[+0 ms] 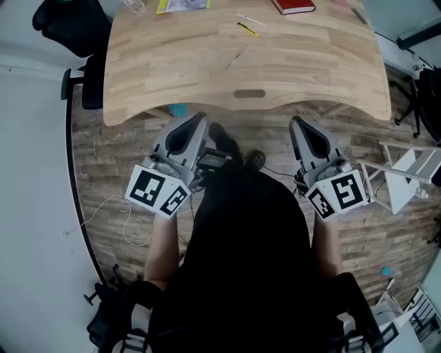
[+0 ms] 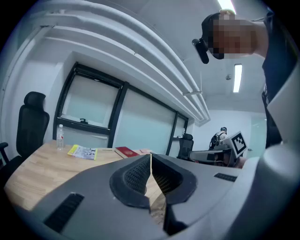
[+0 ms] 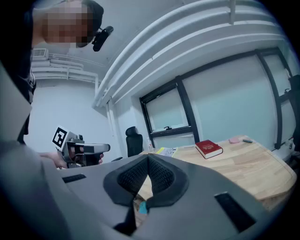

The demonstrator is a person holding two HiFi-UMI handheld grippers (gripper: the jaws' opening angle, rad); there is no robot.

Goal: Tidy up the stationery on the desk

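Observation:
The wooden desk (image 1: pixel 241 69) carries a red book (image 1: pixel 293 6) at its far edge, a yellow booklet (image 1: pixel 181 5) to the left of it, and a yellow pen (image 1: pixel 247 28) lying nearer the middle. My left gripper (image 1: pixel 196 118) and right gripper (image 1: pixel 298 123) hover side by side just short of the desk's near edge, both shut and empty. In the left gripper view the jaws (image 2: pixel 150 157) meet, with the booklet (image 2: pixel 83 152) and book (image 2: pixel 126 152) beyond. In the right gripper view the jaws (image 3: pixel 148 157) also meet; the book (image 3: pixel 208 148) lies right of them, and a pink item (image 3: pixel 234 139) lies farther back.
A clear water bottle (image 2: pixel 60 136) stands at the desk's far left corner. A black office chair (image 1: pixel 72 27) sits left of the desk. A white rack (image 1: pixel 406 176) stands on the floor at the right. Cables trail over the plank floor (image 1: pixel 110 207).

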